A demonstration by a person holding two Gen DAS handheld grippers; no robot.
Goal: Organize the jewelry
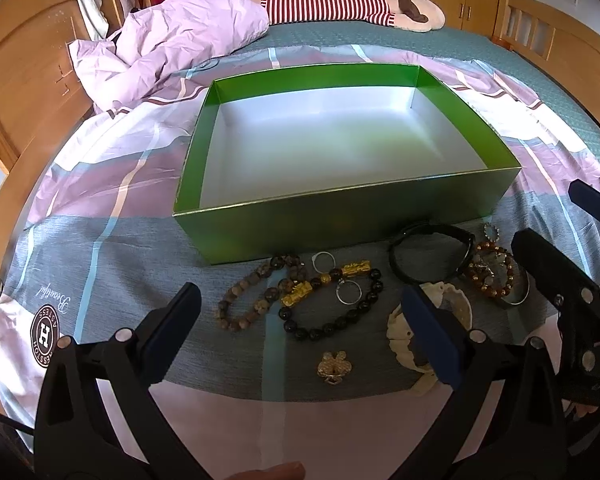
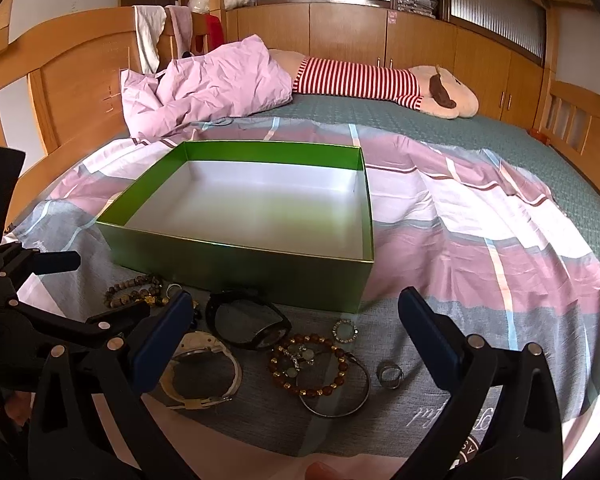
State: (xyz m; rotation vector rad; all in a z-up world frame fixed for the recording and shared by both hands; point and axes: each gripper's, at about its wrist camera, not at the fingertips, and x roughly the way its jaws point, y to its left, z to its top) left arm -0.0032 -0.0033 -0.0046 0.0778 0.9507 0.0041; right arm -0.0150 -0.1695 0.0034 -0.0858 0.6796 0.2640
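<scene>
An empty green box (image 1: 340, 216) (image 2: 236, 264) with a white inside stands on the bed. Jewelry lies in front of it: a brown bead bracelet (image 1: 246, 298), a black bead bracelet with gold charms (image 1: 336, 300), silver rings (image 1: 349, 292), a gold brooch (image 1: 334, 367), a black bangle (image 1: 430, 254) (image 2: 246, 322), a white watch (image 2: 202, 368), an amber bead bracelet (image 2: 310, 366) and a thin bangle (image 2: 336, 400). My left gripper (image 1: 302, 304) is open above the bead bracelets. My right gripper (image 2: 296, 314) is open above the amber bracelet.
The bed has a pink, white and grey sheet (image 2: 480, 248). A crumpled pink duvet (image 1: 172, 40) and a striped plush toy (image 1: 340, 4) lie at the far side. A wooden headboard (image 1: 24, 80) stands at the left. A loose ring (image 2: 390, 376) lies at the right.
</scene>
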